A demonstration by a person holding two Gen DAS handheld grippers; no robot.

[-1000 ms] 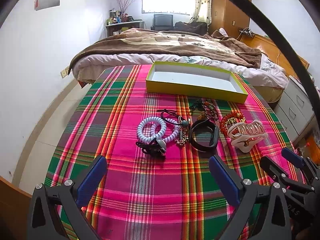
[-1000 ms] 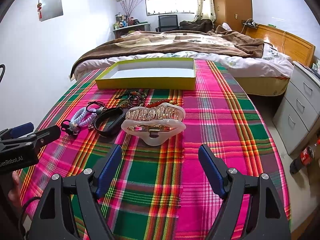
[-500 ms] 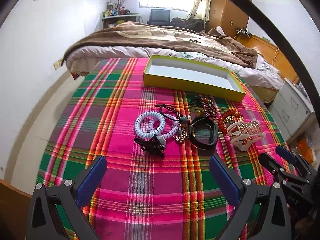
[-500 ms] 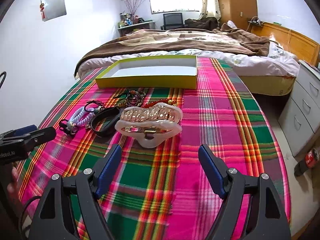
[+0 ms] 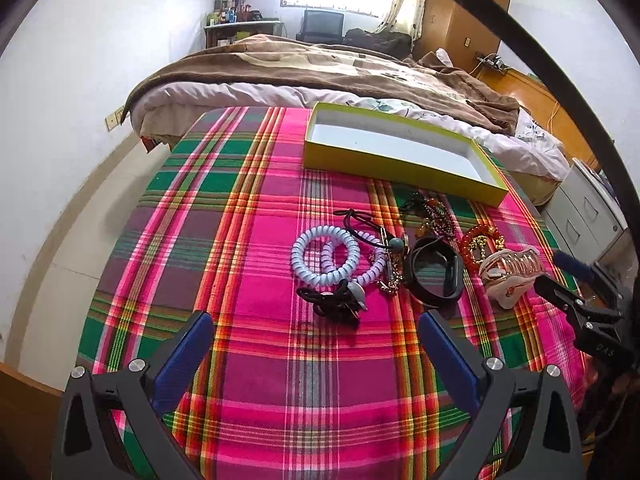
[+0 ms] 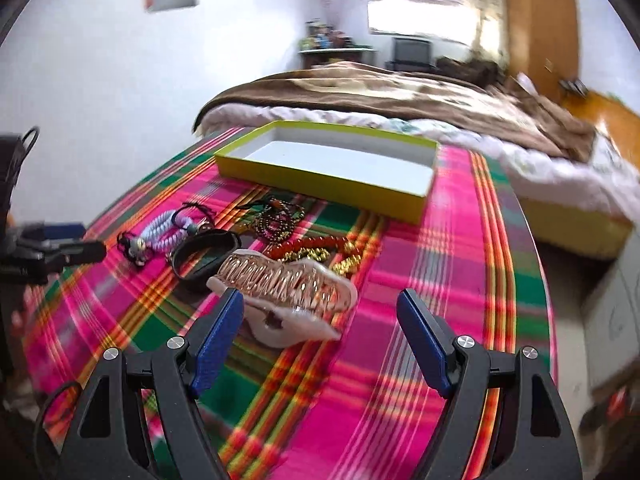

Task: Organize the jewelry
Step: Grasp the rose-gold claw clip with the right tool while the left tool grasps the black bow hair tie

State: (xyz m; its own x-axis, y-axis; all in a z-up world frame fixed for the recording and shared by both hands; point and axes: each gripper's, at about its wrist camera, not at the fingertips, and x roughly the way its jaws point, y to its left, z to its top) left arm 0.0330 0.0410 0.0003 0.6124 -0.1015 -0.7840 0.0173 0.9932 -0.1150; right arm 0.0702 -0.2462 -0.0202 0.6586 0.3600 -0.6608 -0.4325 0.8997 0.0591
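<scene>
The right tongs (image 6: pixel 320 332) stood apart and empty, their left pad nearly at the large pink claw hair clip (image 6: pixel 286 286) in the centre of the right wrist frame. A good grasp would straddle its glittery toothed body squarely before closing. The left tongs (image 5: pixel 316 352) also gaped, empty. The yellow box (image 6: pixel 320 174) sat empty on the counter, upper centre.
</scene>
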